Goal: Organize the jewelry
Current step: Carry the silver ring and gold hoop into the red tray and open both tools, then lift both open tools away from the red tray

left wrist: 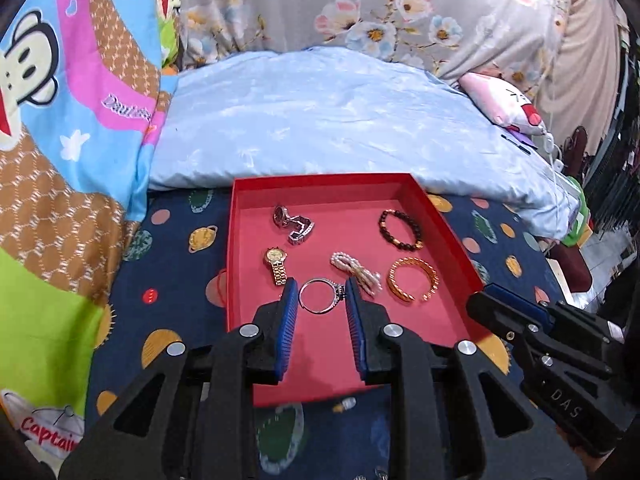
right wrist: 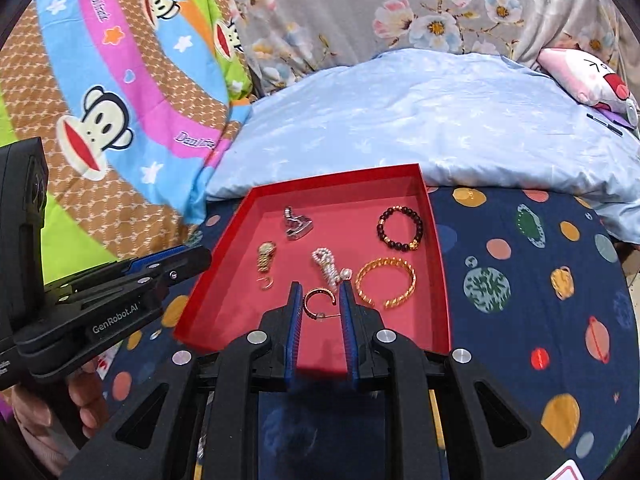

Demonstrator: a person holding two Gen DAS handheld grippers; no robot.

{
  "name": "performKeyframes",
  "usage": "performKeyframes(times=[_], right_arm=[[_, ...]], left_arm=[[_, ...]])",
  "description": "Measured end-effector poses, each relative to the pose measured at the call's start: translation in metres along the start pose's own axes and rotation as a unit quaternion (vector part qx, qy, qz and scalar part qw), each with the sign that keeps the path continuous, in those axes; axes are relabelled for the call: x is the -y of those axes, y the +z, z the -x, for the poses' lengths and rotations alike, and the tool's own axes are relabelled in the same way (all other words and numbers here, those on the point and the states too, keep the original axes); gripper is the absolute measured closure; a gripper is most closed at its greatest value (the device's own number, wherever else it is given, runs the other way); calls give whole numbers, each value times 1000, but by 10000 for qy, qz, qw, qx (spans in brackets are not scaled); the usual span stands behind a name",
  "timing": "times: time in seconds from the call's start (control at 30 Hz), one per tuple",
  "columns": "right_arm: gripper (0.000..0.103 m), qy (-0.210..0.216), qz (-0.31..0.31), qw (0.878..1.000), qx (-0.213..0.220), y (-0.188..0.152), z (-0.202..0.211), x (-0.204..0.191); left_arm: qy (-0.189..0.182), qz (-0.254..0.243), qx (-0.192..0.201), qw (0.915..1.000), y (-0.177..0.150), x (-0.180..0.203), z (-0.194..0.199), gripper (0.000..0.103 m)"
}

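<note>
A red tray (left wrist: 444, 224) (right wrist: 224, 248) lies on the dark planet-print sheet. In it are a silver watch (left wrist: 290, 222) (right wrist: 296, 224), a gold watch (left wrist: 277, 265) (right wrist: 265, 258), a pearl piece (left wrist: 356, 270) (right wrist: 330, 268), a dark bead bracelet (left wrist: 400, 229) (right wrist: 400, 228) and a gold bangle (left wrist: 412, 279) (right wrist: 386, 282). My left gripper (left wrist: 322, 294) is shut on a silver ring (left wrist: 320, 295) over the tray. My right gripper (right wrist: 319, 298) is shut on a rose-gold hoop earring (right wrist: 318, 300) over the tray's near part.
A light blue pillow (left wrist: 340, 120) (right wrist: 420, 120) lies behind the tray. A cartoon monkey blanket (left wrist: 60, 120) (right wrist: 100, 100) rises at the left. A pink plush (left wrist: 508, 104) (right wrist: 588, 76) lies at the far right. The other gripper shows at the right of the left wrist view (left wrist: 560, 344).
</note>
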State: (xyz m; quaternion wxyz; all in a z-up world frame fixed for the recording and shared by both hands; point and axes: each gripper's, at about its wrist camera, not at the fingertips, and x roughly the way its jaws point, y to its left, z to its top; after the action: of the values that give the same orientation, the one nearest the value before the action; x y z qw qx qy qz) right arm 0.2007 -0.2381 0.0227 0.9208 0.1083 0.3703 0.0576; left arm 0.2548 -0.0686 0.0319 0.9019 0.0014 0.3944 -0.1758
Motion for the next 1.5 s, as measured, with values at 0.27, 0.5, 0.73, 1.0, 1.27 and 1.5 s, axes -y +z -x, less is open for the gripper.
performKeyframes(times=[0.27, 0.5, 0.73, 1.0, 1.27, 1.5], right_arm=[[82, -126, 54, 9998, -137, 4, -31, 4], [67, -189, -17, 9998, 51, 2, -18, 4], [63, -169, 29, 9997, 144, -15, 17, -4], [63, -217, 27, 9997, -111, -72, 47, -11], [63, -167, -37, 9987, -475, -125, 55, -24], [63, -99, -87, 9978, -646, -149, 53, -33]], left_arm=[[139, 71, -281, 9995, 0, -9, -37, 79], [334, 180, -249, 9990, -1, -18, -34, 59], [426, 179, -145, 9988, -21, -27, 0, 59], [530, 177, -278, 9981, -73, -35, 37, 56], [518, 201, -669, 9962, -132, -35, 47, 55], [466, 153, -944, 9943, -163, -25, 35, 55]])
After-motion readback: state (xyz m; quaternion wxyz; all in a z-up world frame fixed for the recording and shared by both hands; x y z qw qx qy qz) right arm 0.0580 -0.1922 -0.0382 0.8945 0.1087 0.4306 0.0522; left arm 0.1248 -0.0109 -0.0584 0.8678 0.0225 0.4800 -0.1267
